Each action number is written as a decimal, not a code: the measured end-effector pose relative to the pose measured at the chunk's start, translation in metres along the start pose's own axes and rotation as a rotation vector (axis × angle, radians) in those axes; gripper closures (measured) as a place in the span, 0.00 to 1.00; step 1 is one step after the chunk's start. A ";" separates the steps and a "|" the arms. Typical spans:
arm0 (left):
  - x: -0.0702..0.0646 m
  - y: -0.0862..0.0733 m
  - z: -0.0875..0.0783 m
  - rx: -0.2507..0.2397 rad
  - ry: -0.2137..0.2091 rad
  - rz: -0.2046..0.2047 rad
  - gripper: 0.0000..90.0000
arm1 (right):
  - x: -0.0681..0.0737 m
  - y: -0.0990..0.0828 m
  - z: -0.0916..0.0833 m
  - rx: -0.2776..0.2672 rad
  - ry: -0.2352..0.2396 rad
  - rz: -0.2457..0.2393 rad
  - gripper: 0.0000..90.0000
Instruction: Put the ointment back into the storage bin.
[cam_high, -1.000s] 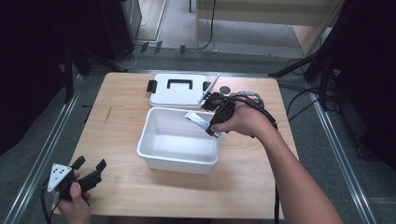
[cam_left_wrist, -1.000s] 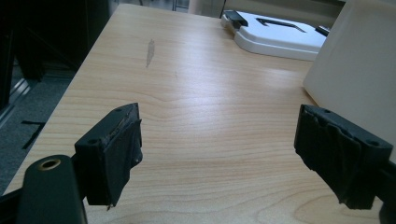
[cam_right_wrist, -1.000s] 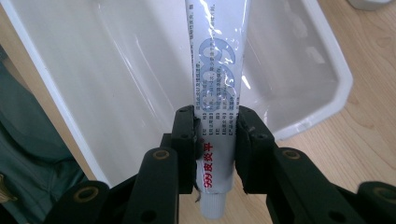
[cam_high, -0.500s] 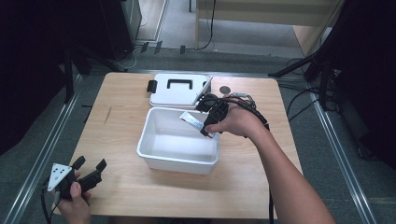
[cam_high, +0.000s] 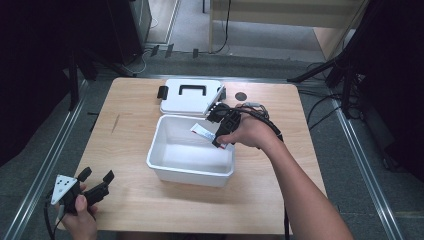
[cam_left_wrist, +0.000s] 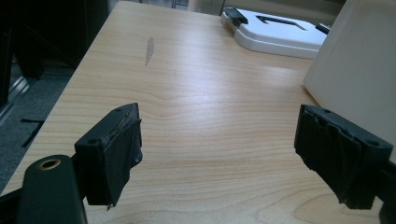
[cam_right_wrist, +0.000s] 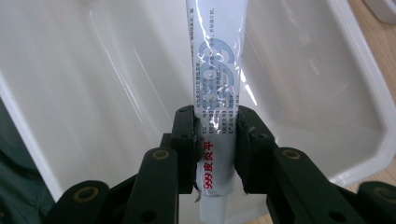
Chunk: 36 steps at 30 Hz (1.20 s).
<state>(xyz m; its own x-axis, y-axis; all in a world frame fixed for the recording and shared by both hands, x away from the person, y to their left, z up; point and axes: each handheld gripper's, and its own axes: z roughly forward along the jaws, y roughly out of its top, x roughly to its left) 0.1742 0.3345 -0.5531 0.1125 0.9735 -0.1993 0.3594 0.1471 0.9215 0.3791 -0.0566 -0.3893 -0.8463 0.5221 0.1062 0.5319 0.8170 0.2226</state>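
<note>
From up high, the white bin (cam_high: 190, 152) sits mid-surface (cam_high: 260, 200), lid (cam_high: 190, 96) flat behind it. Right claw (cam_high: 220, 131) holds a tube (cam_high: 202, 132) over the bin's inside. Left claw's own view: left claw (cam_left_wrist: 219, 154) spread wide, nothing in it, bin wall just beside. Right claw's view: jaws clamped on the tube (cam_right_wrist: 217, 88) above the bin's bare floor.

Wooden table (cam_high: 130, 125) on grey floor (cam_high: 30, 165); tripod legs (cam_high: 320, 70) stand at the right
</note>
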 end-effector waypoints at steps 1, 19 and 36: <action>0.000 0.000 0.000 0.000 0.000 0.000 0.18 | 0.000 0.001 0.002 0.005 -0.004 -0.002 0.80; 0.000 0.000 0.001 0.006 -0.003 -0.006 0.18 | 0.004 0.009 0.031 0.019 -0.112 -0.107 0.80; 0.000 0.001 0.001 0.015 -0.006 -0.006 0.18 | 0.004 0.011 0.067 0.080 -0.148 -0.169 0.80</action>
<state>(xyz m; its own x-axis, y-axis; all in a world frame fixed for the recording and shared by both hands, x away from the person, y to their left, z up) 0.1758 0.3348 -0.5530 0.1159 0.9716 -0.2065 0.3739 0.1499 0.9153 0.3837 -0.0286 -0.4515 -0.9130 0.4018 -0.0707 0.3889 0.9095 0.1470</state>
